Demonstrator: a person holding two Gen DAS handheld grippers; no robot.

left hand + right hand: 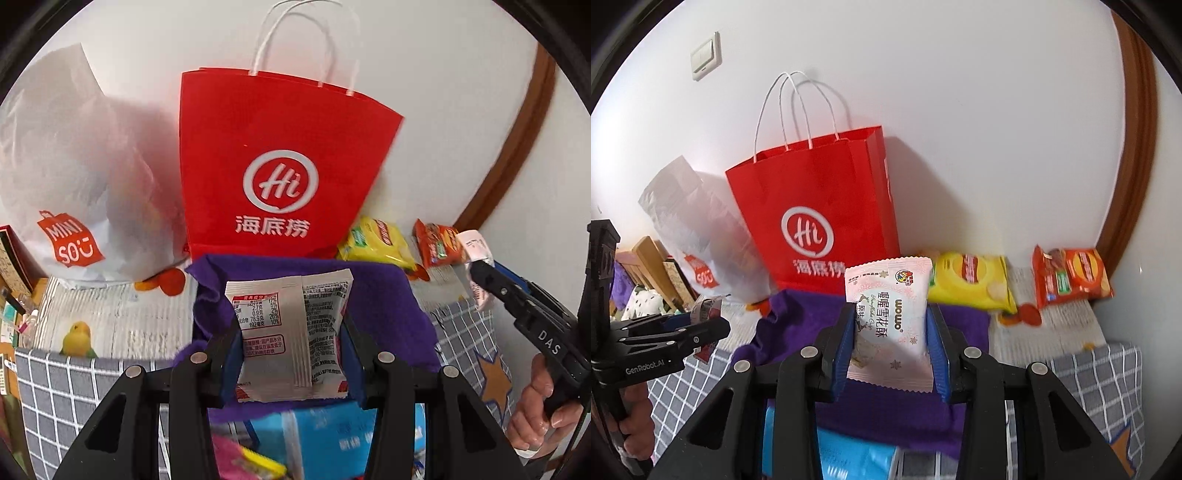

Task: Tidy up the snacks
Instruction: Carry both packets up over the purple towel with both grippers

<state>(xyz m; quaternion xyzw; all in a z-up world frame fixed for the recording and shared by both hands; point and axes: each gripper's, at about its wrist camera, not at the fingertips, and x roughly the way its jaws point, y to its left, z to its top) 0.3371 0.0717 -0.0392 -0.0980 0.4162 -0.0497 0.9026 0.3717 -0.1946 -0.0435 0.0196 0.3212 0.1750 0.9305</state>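
Left gripper [291,345]: we clamp a silver snack packet [290,332], printed back facing us, above the purple cloth [384,295].
Right gripper [892,341]: we grip a pink-white snack packet [890,328] over that cloth.
Beyond the cloth: red paper bag [280,162] at the wall, yellow chip bag [971,282] and orange chip bag [1071,277] to its right.

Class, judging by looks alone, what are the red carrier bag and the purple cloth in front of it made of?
Red carrier bag: probably matte paper, given its crisp folded edges and twisted white cord handles. Purple cloth: apparently soft, fuzzy fabric, perhaps felt or fleece, lying in limp folds without shine.
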